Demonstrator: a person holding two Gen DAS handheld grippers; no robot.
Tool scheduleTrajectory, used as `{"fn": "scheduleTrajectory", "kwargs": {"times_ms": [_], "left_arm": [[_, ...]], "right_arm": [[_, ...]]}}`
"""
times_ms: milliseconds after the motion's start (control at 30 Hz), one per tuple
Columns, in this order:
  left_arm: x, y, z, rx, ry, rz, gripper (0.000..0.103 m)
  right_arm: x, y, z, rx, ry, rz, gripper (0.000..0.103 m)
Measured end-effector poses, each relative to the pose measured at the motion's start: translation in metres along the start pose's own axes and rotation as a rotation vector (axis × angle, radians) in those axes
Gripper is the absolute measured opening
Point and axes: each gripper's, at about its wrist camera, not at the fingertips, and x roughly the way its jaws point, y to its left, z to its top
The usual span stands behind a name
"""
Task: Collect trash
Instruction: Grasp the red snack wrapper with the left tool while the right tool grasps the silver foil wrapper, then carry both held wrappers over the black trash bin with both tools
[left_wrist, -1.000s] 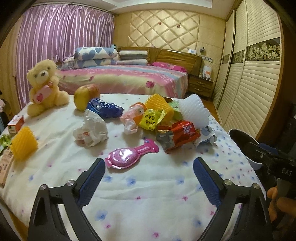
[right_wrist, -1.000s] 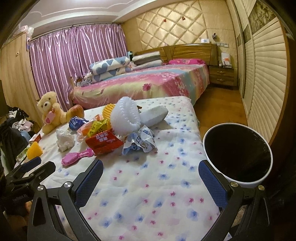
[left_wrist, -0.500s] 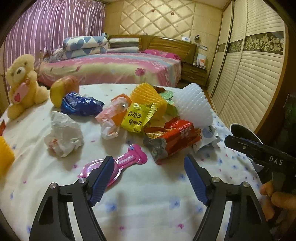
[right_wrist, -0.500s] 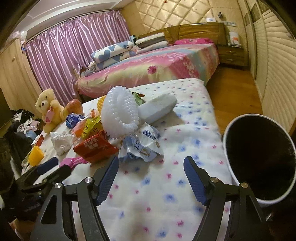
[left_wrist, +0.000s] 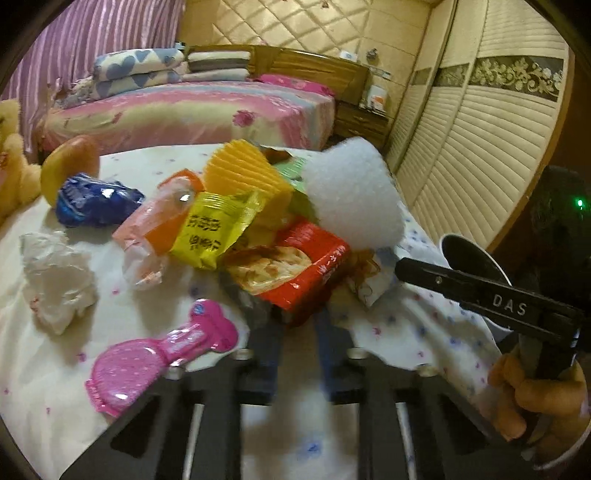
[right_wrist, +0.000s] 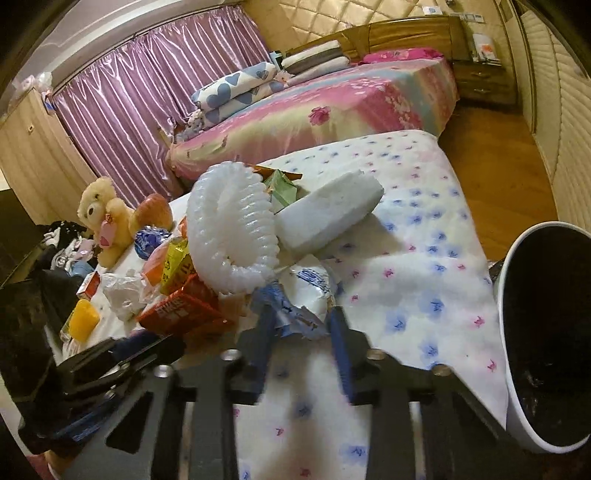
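Note:
A heap of trash lies on the flowered tablecloth. In the left wrist view my left gripper (left_wrist: 297, 332) has its fingers closed in on the near edge of the red snack wrapper (left_wrist: 295, 269). In the right wrist view my right gripper (right_wrist: 301, 325) is closed on the blue-and-white wrapper (right_wrist: 306, 291). Behind lie a white foam net (right_wrist: 229, 236), a white foam block (right_wrist: 328, 214), a yellow packet (left_wrist: 214, 229), an orange wrapper (left_wrist: 155, 225), a pink wrapper (left_wrist: 155, 354), a crumpled tissue (left_wrist: 55, 280) and a blue wrapper (left_wrist: 92, 201).
A white bin with a black liner (right_wrist: 546, 339) stands at the table's right edge. A teddy bear (right_wrist: 103, 218), an apple (left_wrist: 70, 166) and a yellow foam piece (right_wrist: 84, 319) sit on the left. A bed (right_wrist: 314, 110) is behind.
Both grippers moved forward into the heap and closed, the left onto the red wrapper, the right onto the blue-and-white wrapper.

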Motion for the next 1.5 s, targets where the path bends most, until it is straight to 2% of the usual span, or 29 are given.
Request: {"fn": "scheduleTrajectory", "kwargs": {"times_ms": [33,100,433,633,833,1033,1500], "left_arm": [[-0.003,-0.001,-0.001,0.01,-0.009,0.001,0.006],[-0.013,-0.005,-0.005,0.028,-0.03,-0.008,0.004],[-0.043,-0.014,-0.031,0.046,-0.039,-0.044,0.002],[-0.047,-0.035,-0.03,0.096,-0.037,-0.099,0.002],[-0.036,-0.055,-0.023,0.144,-0.022,-0.155,0.002],[-0.023,-0.072,-0.015,0.192,-0.011,-0.175,0.002],[0.02,-0.119,0.008,0.257,0.004,-0.229,0.002]], "right_arm": [[-0.001,0.0,-0.001,0.0,0.001,-0.002,0.005],[-0.004,-0.002,-0.003,0.009,-0.003,-0.003,0.001],[-0.041,-0.012,-0.021,0.05,-0.055,-0.011,0.0],[-0.071,-0.023,-0.029,0.068,-0.107,-0.051,0.0],[-0.098,-0.047,-0.036,0.117,-0.149,-0.089,0.0],[-0.123,-0.076,-0.043,0.172,-0.19,-0.132,0.0],[-0.153,-0.13,-0.046,0.263,-0.235,-0.237,0.0]]}}
